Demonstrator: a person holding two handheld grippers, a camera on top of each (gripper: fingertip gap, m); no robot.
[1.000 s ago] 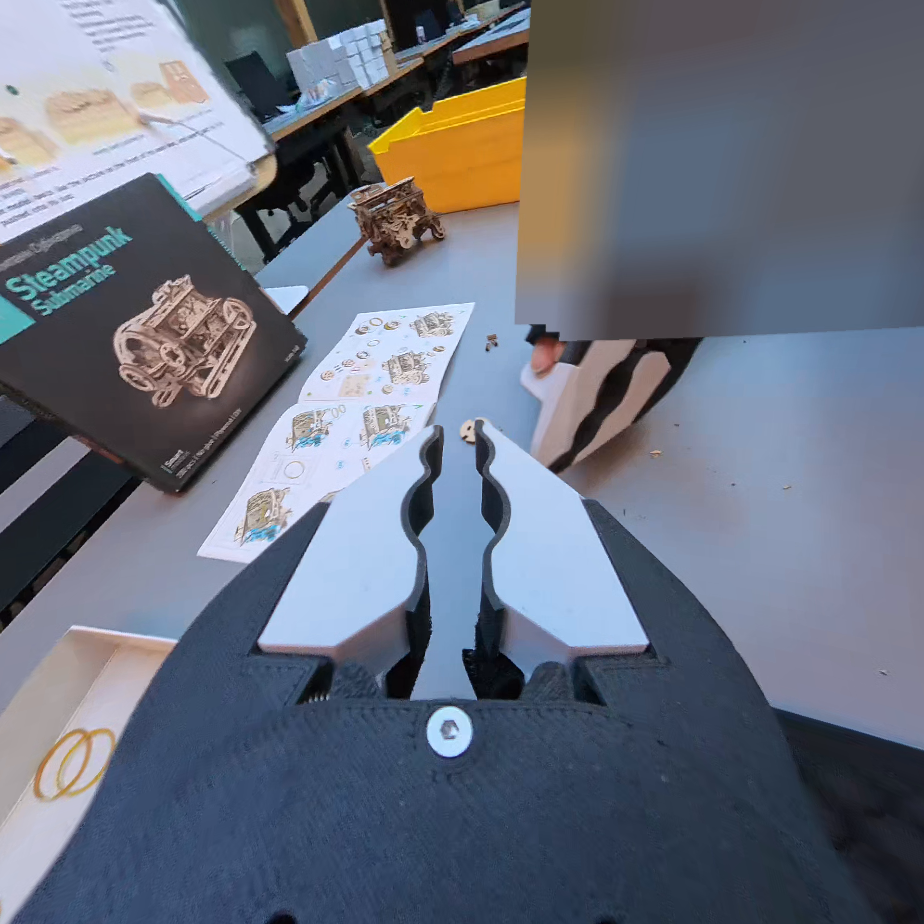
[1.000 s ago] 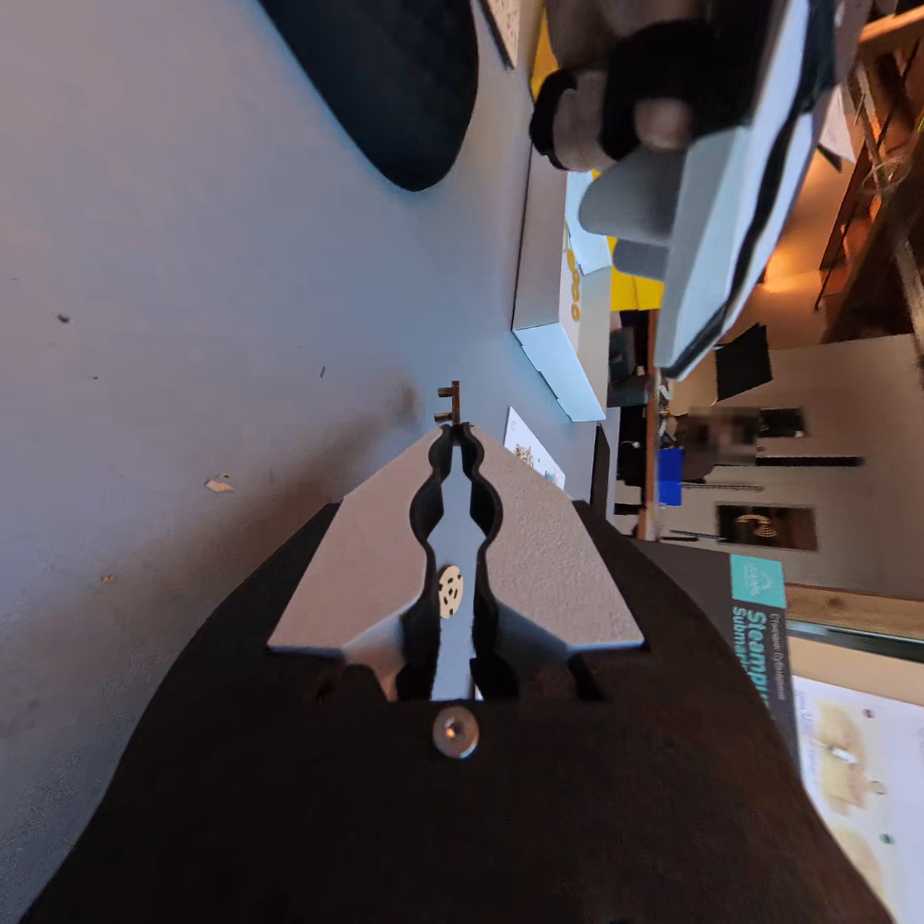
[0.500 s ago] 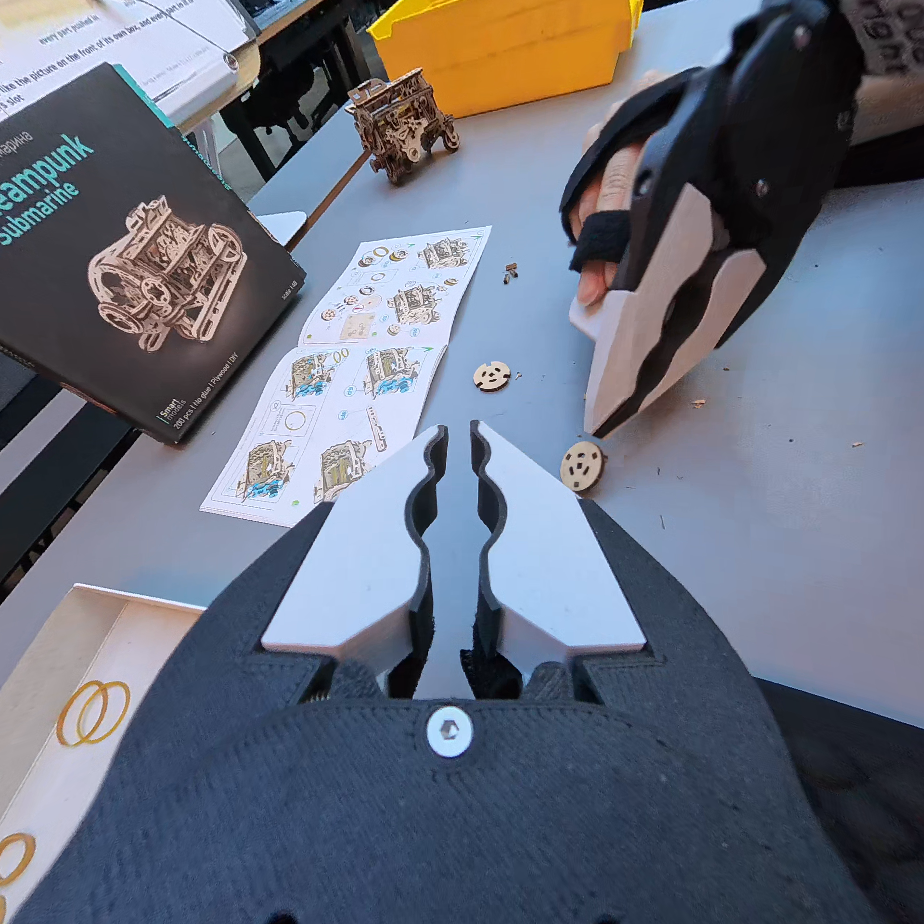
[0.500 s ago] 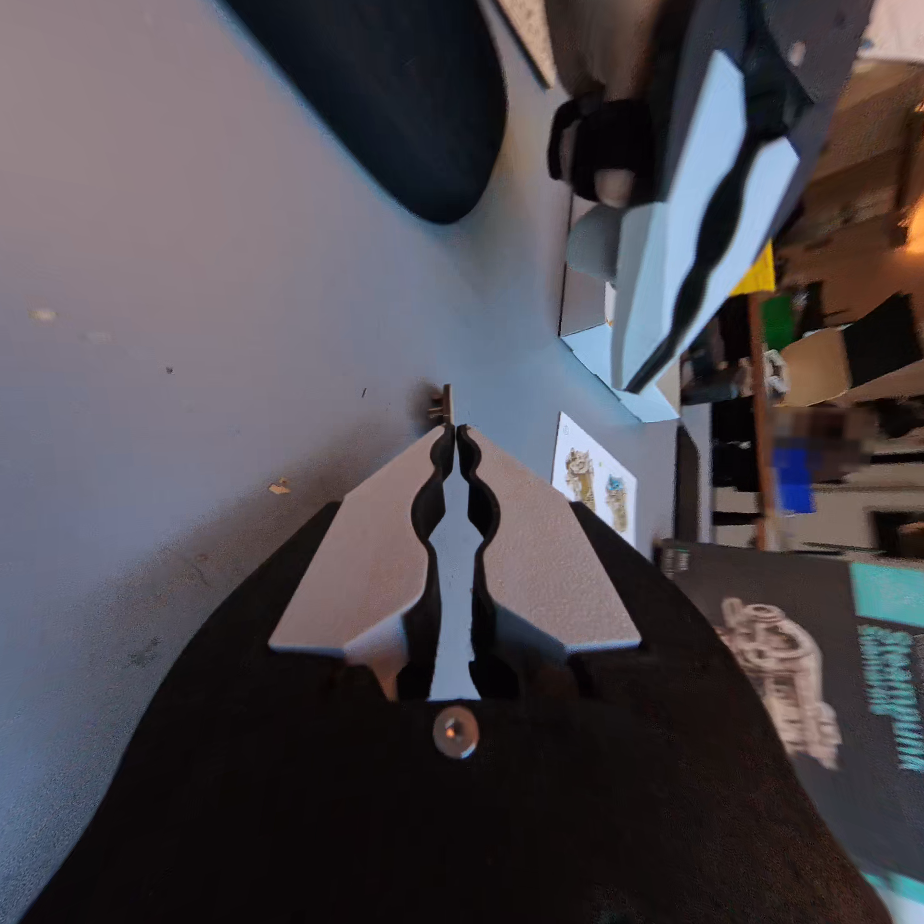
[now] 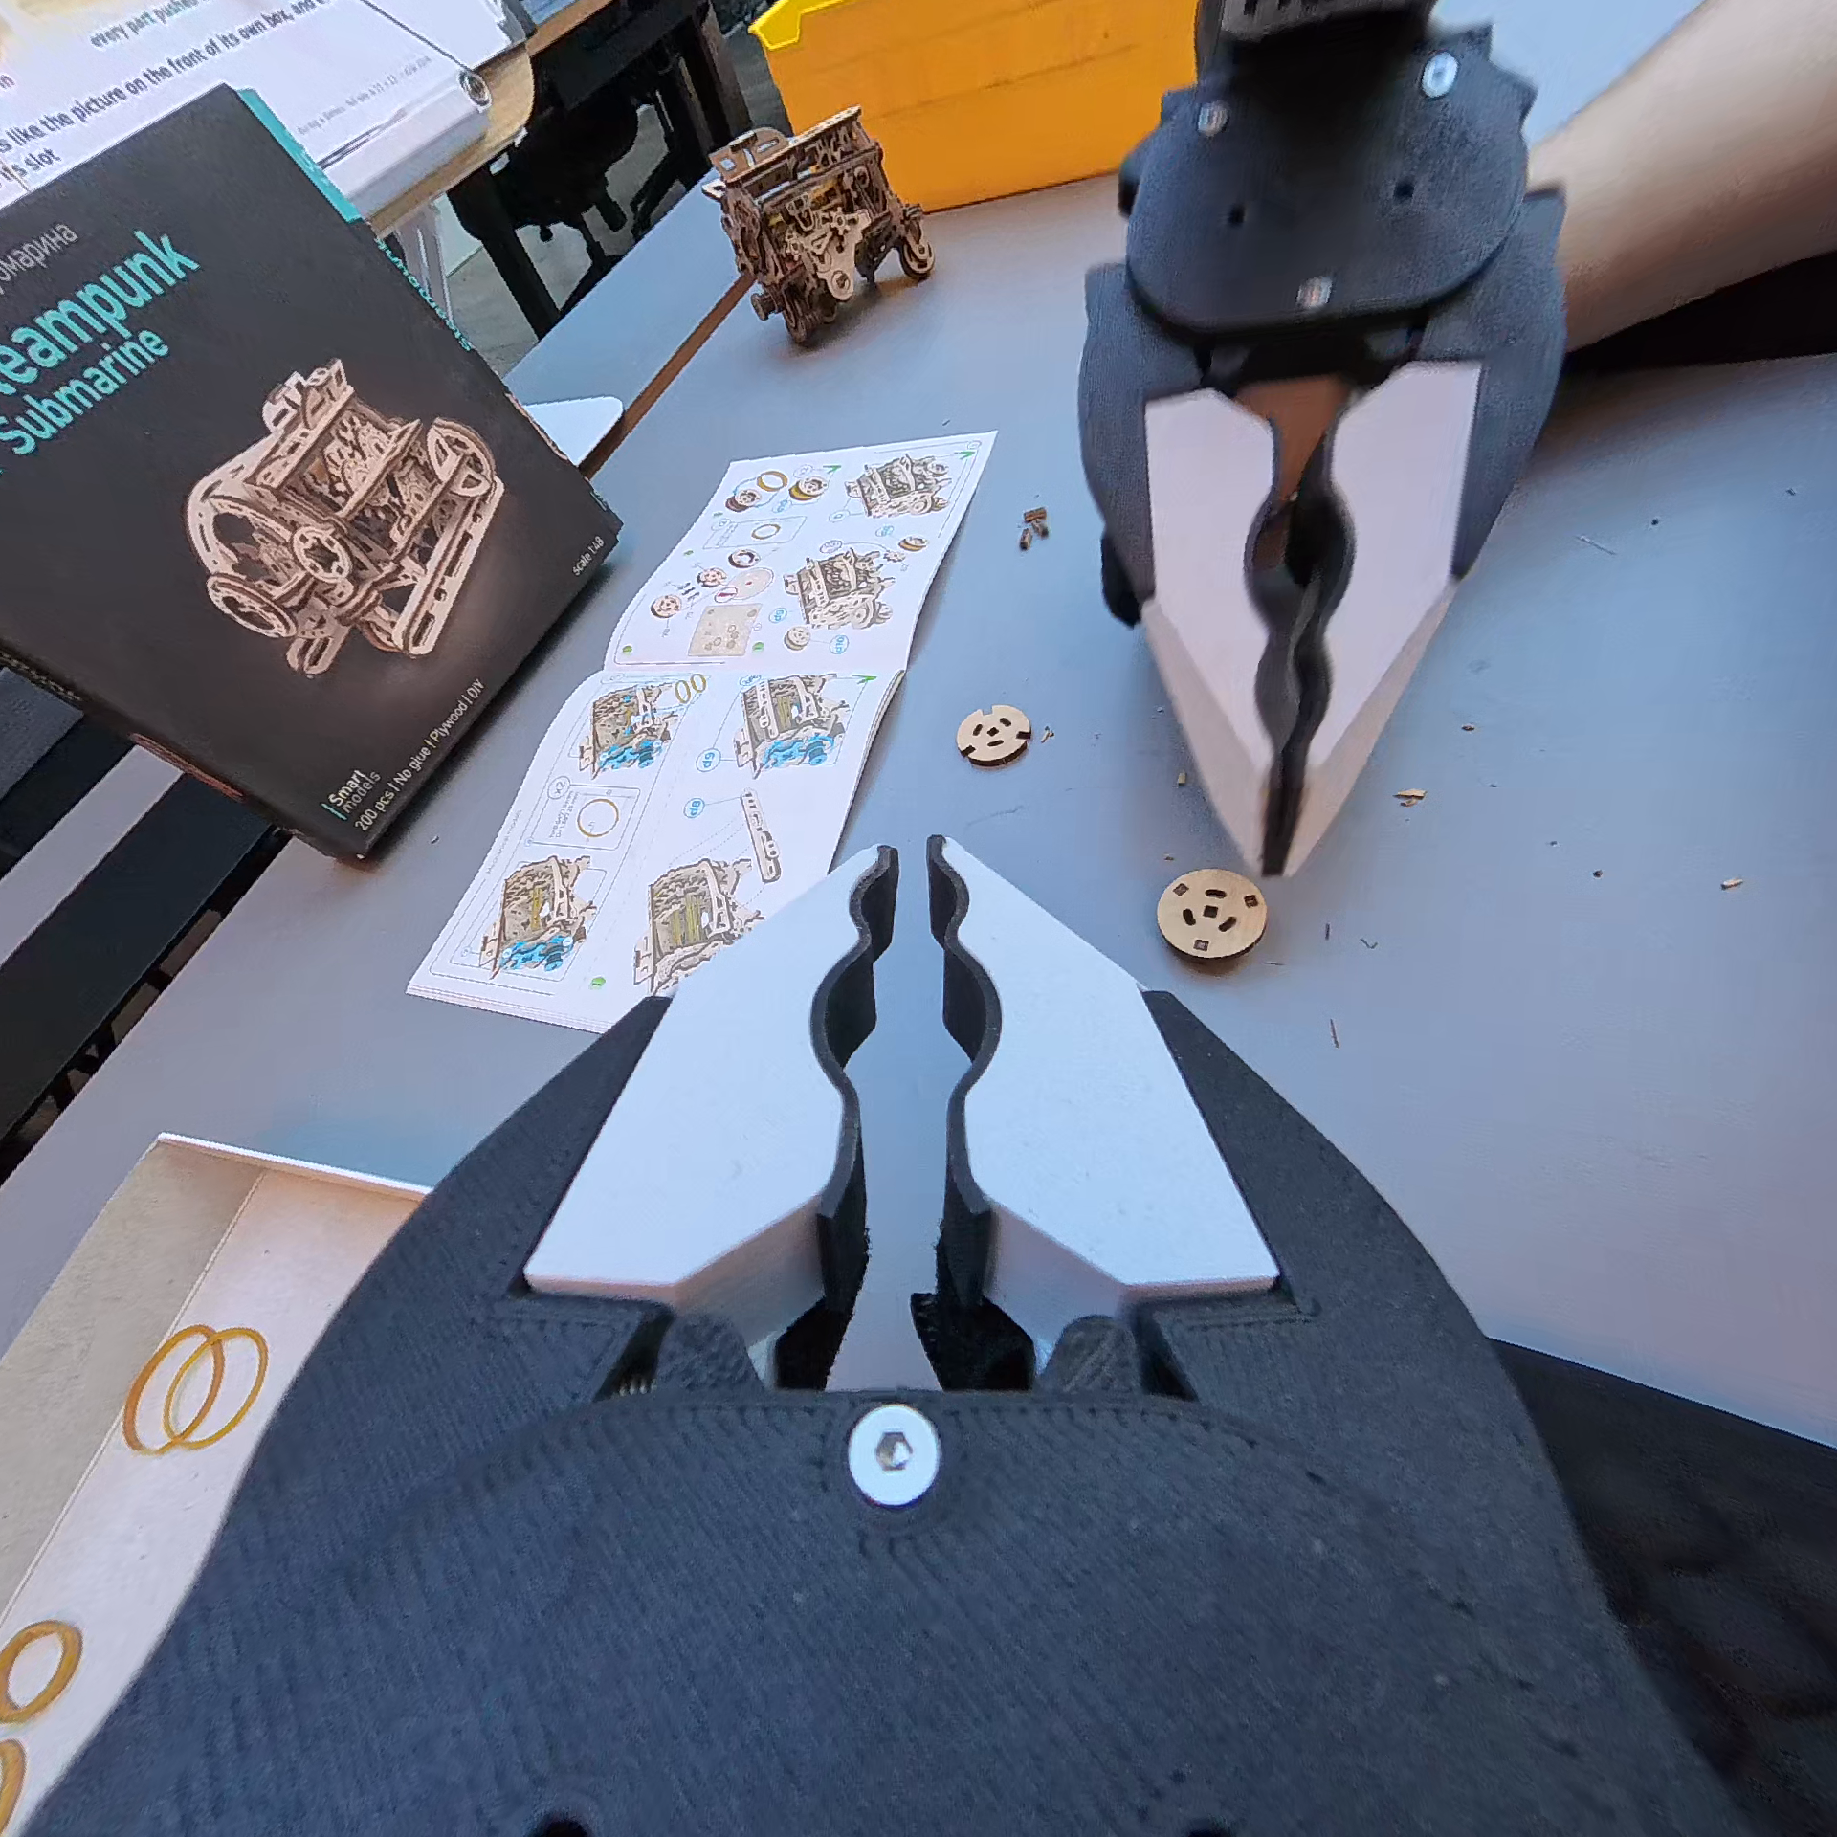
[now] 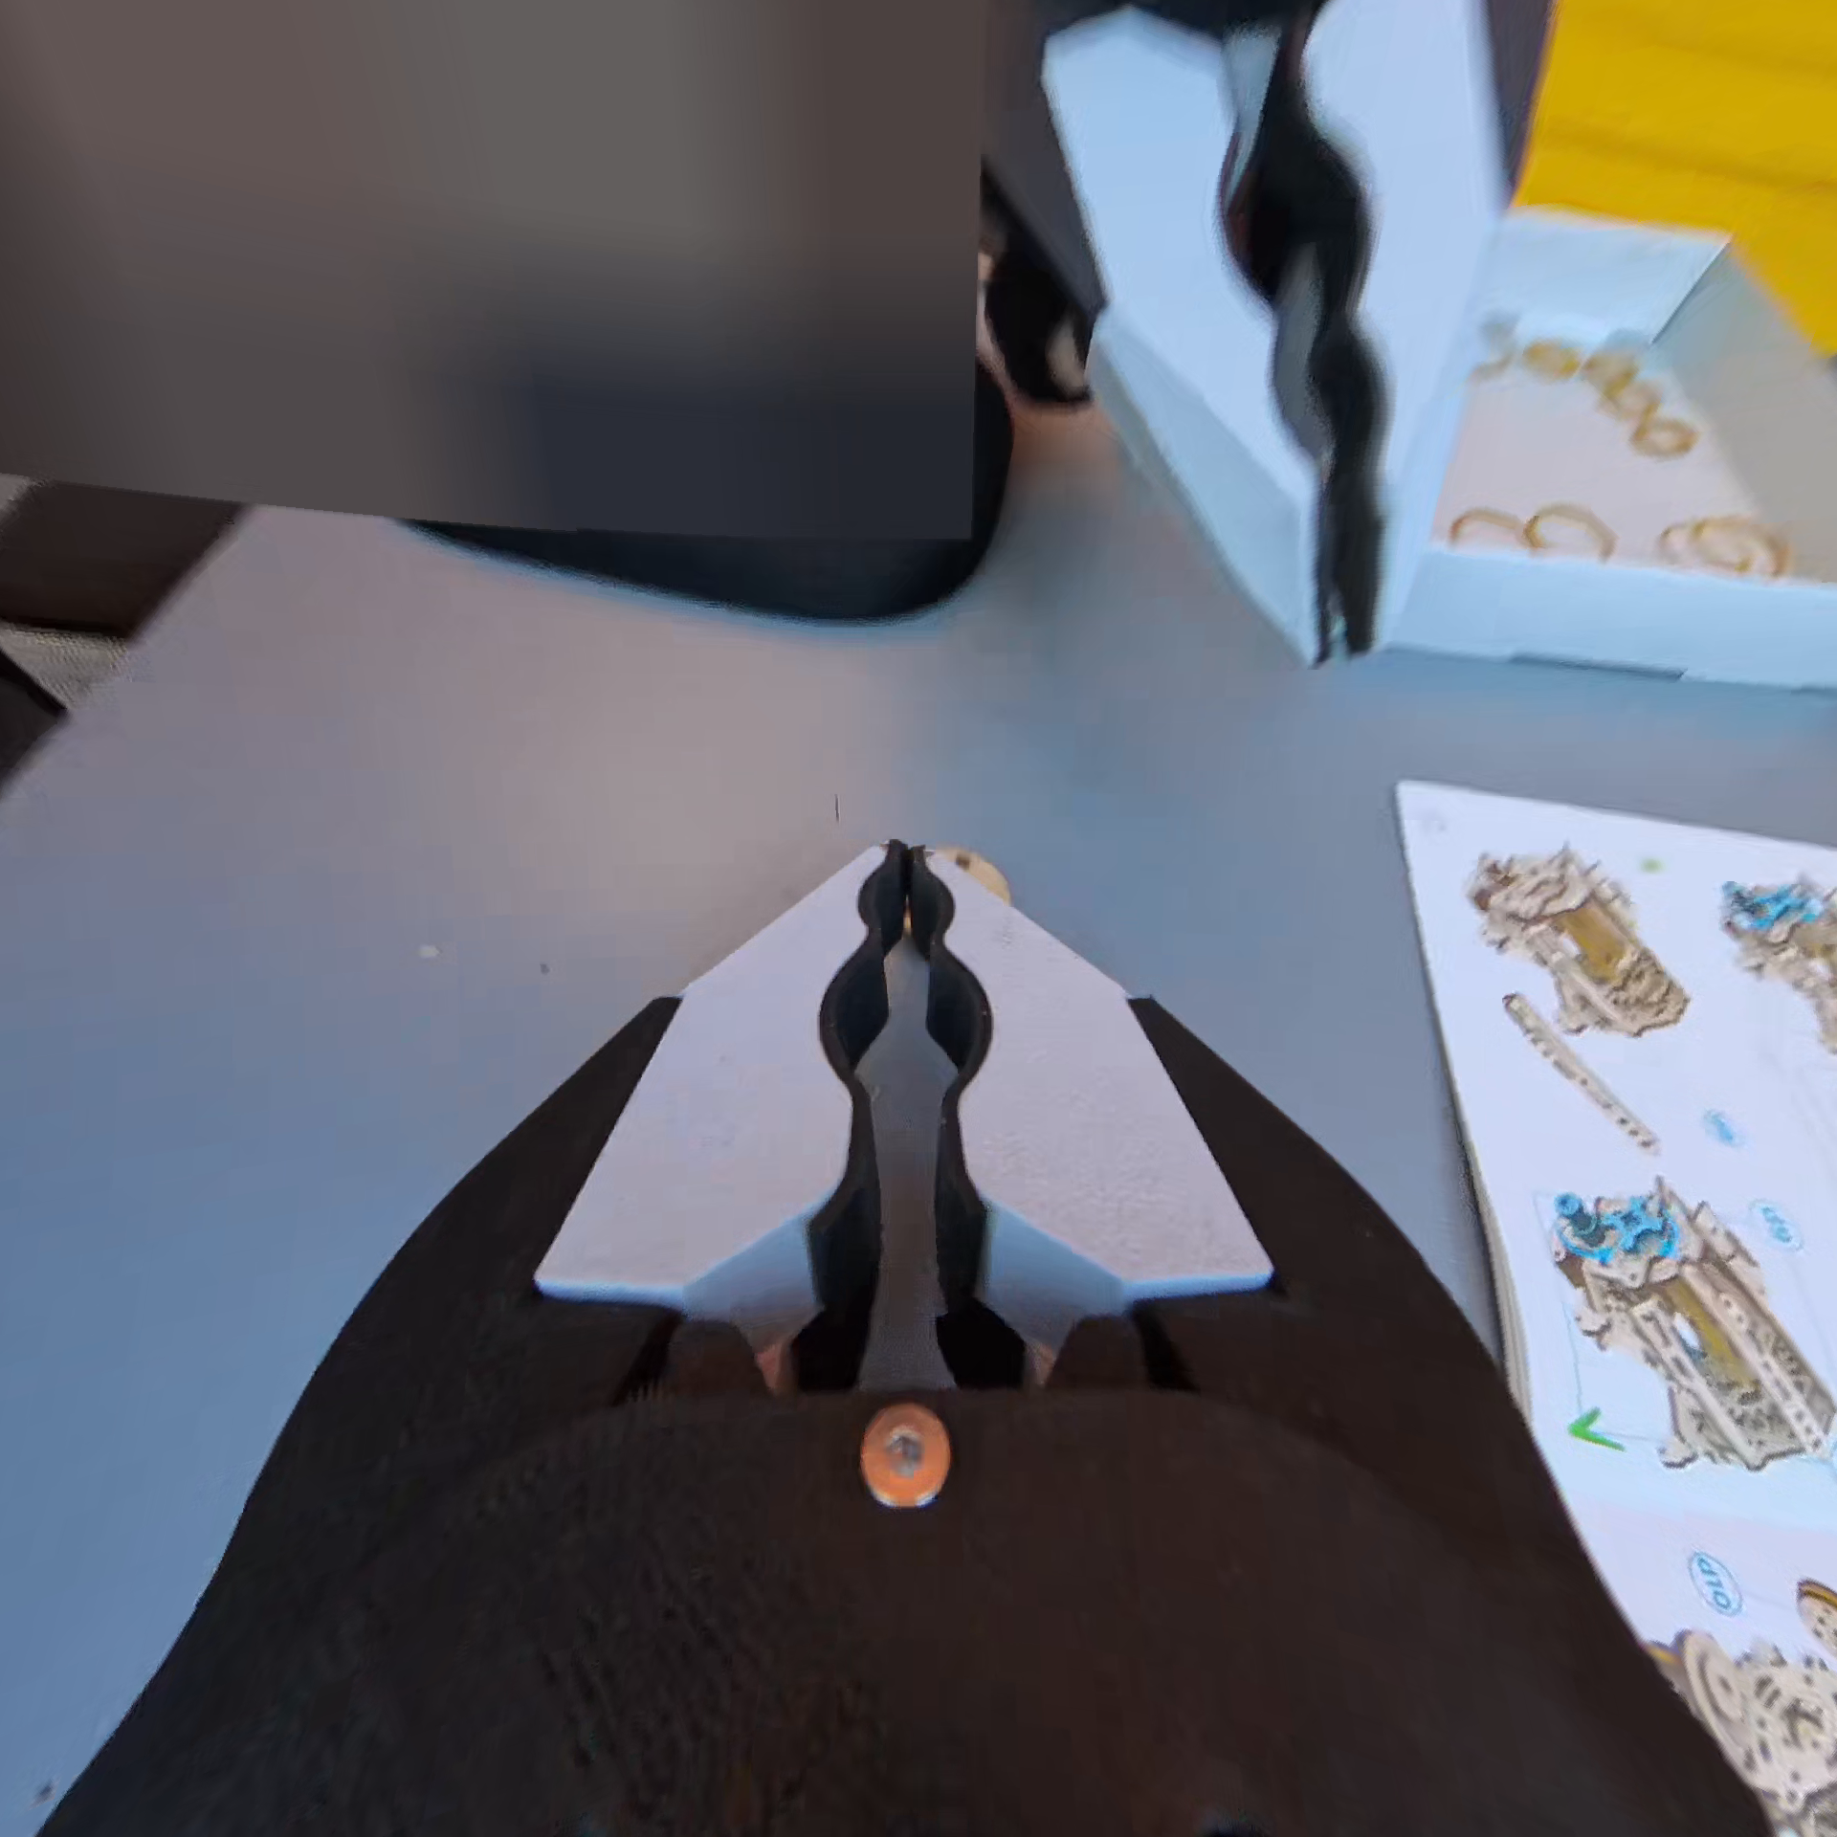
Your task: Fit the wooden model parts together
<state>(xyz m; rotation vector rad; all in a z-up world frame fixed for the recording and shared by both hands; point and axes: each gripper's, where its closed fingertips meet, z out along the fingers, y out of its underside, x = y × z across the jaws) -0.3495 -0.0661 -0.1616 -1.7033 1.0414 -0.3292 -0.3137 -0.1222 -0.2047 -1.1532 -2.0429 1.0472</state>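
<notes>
From my remote seat, the grey worktop (image 5: pixel 1590 1093) fills both views, though a big mosaic patch blanks out the upper left of the right wrist view. The black model box (image 5: pixel 249 477) leans at the left, its top and left edge cut off, and the yellow bin (image 5: pixel 974 89) behind is cropped by the frame. The open instruction booklet (image 5: pixel 755 716) lies flat between the box and my grippers; my own left gripper hides its near corner. A white tray (image 5: pixel 199 1292) with yellowish rings sits at the lower left, half covered by the gripper body. A finished wooden model (image 5: pixel 820 224) stands far back by the bin. My left gripper (image 5: pixel 911 855) hovers over the worktop with its jaws slightly parted, a narrow gap at the tips and nothing between them. My right gripper (image 5: pixel 1277 855) points steeply down, jaws pressed together at the tips, which sit right beside the nearer wooden disc (image 5: pixel 1211 915); I cannot tell whether they touch it. In its own view the right gripper (image 6: pixel 903 857) blocks most of that disc (image 6: pixel 969 867); only a pale sliver peeks out past the tips. A second, slotted wooden disc (image 5: pixel 992 736) lies apart, near the booklet's edge. Tiny wood bits (image 5: pixel 1034 527) farther back are too small to identify.
</notes>
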